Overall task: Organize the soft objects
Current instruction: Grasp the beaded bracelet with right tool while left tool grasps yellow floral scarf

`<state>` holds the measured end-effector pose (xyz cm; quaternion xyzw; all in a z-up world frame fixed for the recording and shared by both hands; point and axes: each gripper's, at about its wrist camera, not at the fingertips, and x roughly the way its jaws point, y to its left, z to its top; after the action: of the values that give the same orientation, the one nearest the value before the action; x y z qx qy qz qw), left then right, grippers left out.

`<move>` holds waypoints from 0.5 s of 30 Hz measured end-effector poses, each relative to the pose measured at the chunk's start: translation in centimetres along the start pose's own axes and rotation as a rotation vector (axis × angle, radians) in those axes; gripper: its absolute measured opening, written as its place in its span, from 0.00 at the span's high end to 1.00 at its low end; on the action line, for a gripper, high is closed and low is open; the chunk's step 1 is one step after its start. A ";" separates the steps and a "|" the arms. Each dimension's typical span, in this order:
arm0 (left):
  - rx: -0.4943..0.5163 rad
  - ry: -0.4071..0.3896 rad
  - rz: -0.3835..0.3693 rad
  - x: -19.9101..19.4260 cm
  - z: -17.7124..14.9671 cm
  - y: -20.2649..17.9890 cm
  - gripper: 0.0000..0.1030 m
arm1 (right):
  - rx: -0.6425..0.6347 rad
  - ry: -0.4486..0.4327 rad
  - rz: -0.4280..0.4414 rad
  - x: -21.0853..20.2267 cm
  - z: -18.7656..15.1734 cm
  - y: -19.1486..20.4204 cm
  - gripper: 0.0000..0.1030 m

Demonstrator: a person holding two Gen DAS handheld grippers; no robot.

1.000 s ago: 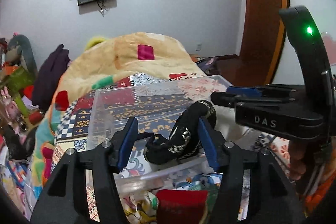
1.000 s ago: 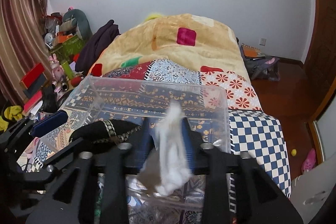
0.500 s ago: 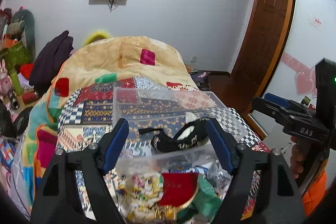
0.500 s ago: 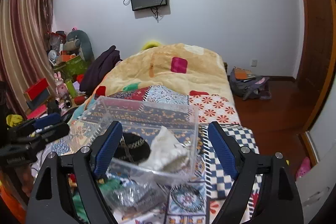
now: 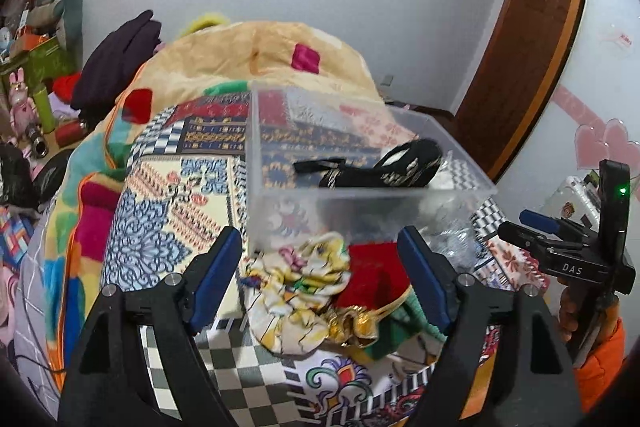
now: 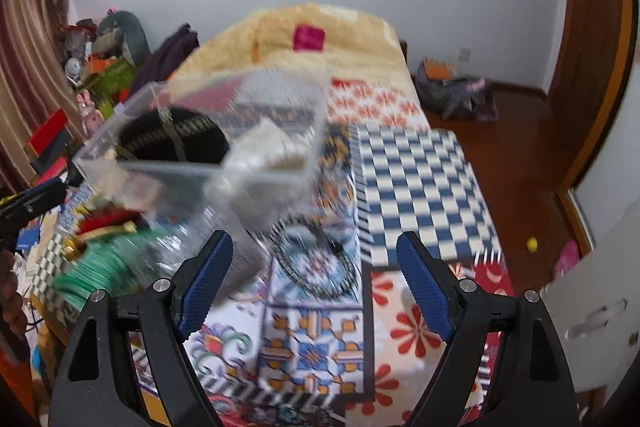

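Observation:
A clear plastic box (image 5: 256,155) stands on the patterned bed. Inside lie a black embroidered cloth piece (image 5: 404,163) and a white soft item (image 6: 272,147); the box also shows in the right wrist view (image 6: 132,167). In front of the box lies a pile of soft things: a yellow floral cloth (image 5: 296,283), a red piece (image 5: 372,267) and a green knit (image 5: 400,331). My left gripper (image 5: 320,275) is open and empty above this pile. My right gripper (image 6: 314,283) is open and empty over the bedspread, right of the box; it shows at the right of the left wrist view (image 5: 560,239).
A crumpled clear plastic bag (image 6: 224,247) lies by the box's near corner. A beige blanket (image 5: 256,55) covers the far bed. Clutter and toys (image 5: 36,67) stand left of the bed. A wooden door (image 5: 532,39) and a floor with bags (image 6: 456,87) are to the right.
Both grippers let go of their items, the black piece and the white item, into the box, opened wide and pulled back toward me. The left one now hangs over the cloth pile.

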<state>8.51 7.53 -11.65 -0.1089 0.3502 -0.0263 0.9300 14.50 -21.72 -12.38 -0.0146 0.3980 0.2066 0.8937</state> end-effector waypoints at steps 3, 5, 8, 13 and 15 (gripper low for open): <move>0.001 0.014 0.002 0.5 -0.4 0.1 0.22 | 0.021 0.041 0.008 1.4 -0.4 -0.6 0.20; 0.005 0.016 -0.002 0.9 -0.5 0.1 0.24 | 0.022 0.059 0.014 2.1 -0.8 -0.7 0.20; 0.007 0.030 -0.019 1.5 -0.6 0.2 0.35 | 0.011 0.070 0.024 3.0 -0.9 -0.4 0.20; 0.008 0.069 -0.048 2.9 -1.1 0.1 0.52 | -0.004 0.069 0.026 4.6 -0.4 0.1 0.21; 0.003 0.077 -0.063 3.2 -1.2 0.1 0.63 | -0.012 0.075 0.026 5.0 -0.3 0.2 0.32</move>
<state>10.16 7.01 -14.63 -0.1175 0.3819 -0.0603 0.9147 17.24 -19.84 -16.16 -0.0224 0.4301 0.2200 0.8753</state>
